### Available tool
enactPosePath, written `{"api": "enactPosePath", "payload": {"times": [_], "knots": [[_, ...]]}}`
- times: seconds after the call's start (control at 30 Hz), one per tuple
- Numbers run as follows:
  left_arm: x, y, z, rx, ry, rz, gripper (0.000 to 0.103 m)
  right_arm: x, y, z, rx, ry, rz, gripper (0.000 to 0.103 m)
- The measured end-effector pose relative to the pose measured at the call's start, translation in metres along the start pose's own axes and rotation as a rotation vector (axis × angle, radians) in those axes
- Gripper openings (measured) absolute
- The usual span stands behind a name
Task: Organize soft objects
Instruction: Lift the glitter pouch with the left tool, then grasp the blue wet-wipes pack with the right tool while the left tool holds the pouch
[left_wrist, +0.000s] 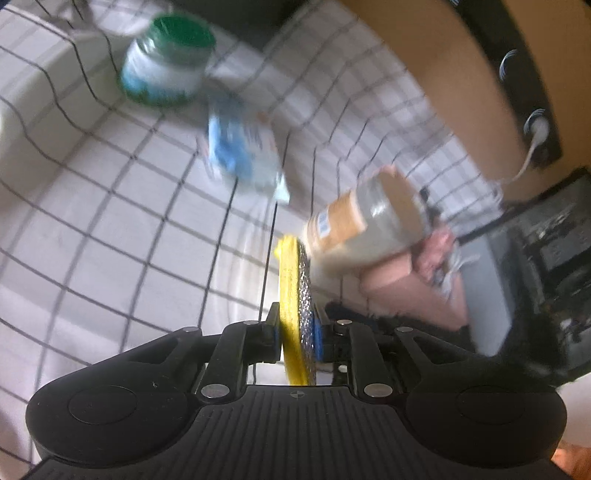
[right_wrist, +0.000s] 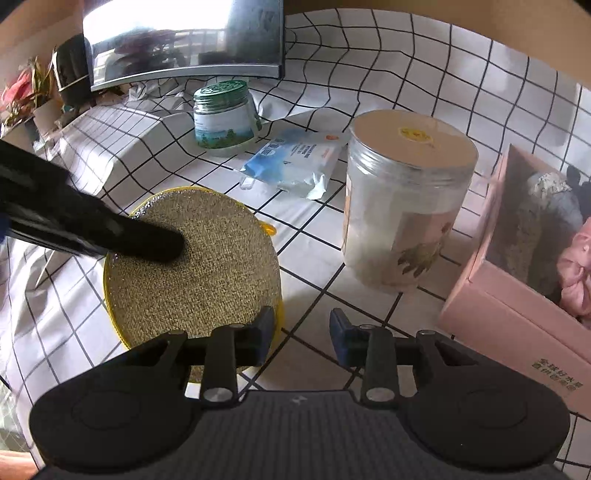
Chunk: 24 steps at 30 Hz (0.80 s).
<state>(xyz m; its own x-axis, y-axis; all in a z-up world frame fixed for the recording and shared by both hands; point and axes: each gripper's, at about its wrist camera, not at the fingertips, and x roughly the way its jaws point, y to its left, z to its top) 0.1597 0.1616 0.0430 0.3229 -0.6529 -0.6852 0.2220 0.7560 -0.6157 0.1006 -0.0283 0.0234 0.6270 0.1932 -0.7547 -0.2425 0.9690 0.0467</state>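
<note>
A round scouring pad (left_wrist: 295, 291), yellow on one face and glittery on the other, stands edge-on between the blue pads of my left gripper (left_wrist: 297, 334), which is shut on it. In the right wrist view the same pad (right_wrist: 207, 273) shows its glittery face above the checked cloth, with a black left finger (right_wrist: 147, 243) lying across its left side. My right gripper (right_wrist: 303, 332) is open with nothing between its fingers, just right of the pad's near edge. A pink box (right_wrist: 498, 321) at the right holds soft cloth items (right_wrist: 546, 221).
On the checked tablecloth (right_wrist: 332, 288) stand a tall clear jar with a beige lid (right_wrist: 402, 206) beside the box and a green-lidded jar (right_wrist: 223, 114) at the back. A blue and white packet (right_wrist: 295, 158) lies between them. A shiny panel (right_wrist: 181, 40) leans behind.
</note>
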Motion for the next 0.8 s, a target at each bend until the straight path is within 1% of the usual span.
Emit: {"api": "enactPosePath", "payload": {"times": [0.1,0.17,0.23,0.3,0.33,0.37,0.4,0.43,0.47,0.5,0.53,0.6,0.67,0.8], "knots": [[-0.001,-0.005,-0.002,0.012,-0.048,0.041,0.018,-0.003,0.000,0.000,-0.006,0.005,0.010,0.034],[-0.009,-0.011,-0.001,0.065,-0.090,0.077,0.018,-0.007,-0.001,0.003,-0.004,0.017,0.031,0.035],[-0.023,-0.016,0.000,0.112,-0.148,0.127,0.018,-0.015,-0.001,0.012,-0.009,0.011,0.033,0.037],[-0.042,-0.014,0.003,0.124,-0.211,0.171,0.018,-0.025,0.000,0.026,0.004,-0.009,0.049,0.042],[-0.051,-0.012,0.005,0.129,-0.236,0.205,0.018,-0.030,0.002,0.035,0.017,-0.018,0.071,0.044],[-0.059,-0.008,0.006,0.135,-0.254,0.251,0.018,-0.034,0.004,0.047,0.028,-0.026,0.092,0.050],[-0.066,-0.004,0.007,0.134,-0.269,0.316,0.018,-0.037,0.007,0.060,0.033,-0.028,0.103,0.057],[-0.070,0.000,0.010,0.123,-0.277,0.366,0.018,-0.037,0.012,0.075,0.034,-0.020,0.101,0.061],[-0.074,0.007,0.013,0.101,-0.280,0.408,0.018,-0.035,0.016,0.093,0.033,-0.005,0.096,0.063],[-0.079,0.015,0.016,0.078,-0.279,0.432,0.018,-0.031,0.019,0.112,0.037,0.017,0.097,0.064],[-0.082,0.022,0.019,0.062,-0.278,0.440,0.018,-0.025,0.020,0.130,0.048,0.049,0.099,0.066],[-0.084,0.032,0.023,0.040,-0.278,0.458,0.018,-0.003,0.019,0.168,0.095,0.155,0.105,0.079],[-0.087,0.042,0.026,0.024,-0.284,0.458,0.018,0.027,0.014,0.196,0.163,0.247,0.105,0.079],[-0.088,0.054,0.029,0.004,-0.290,0.440,0.018,0.086,0.010,0.218,0.221,0.349,-0.005,0.079]]}}
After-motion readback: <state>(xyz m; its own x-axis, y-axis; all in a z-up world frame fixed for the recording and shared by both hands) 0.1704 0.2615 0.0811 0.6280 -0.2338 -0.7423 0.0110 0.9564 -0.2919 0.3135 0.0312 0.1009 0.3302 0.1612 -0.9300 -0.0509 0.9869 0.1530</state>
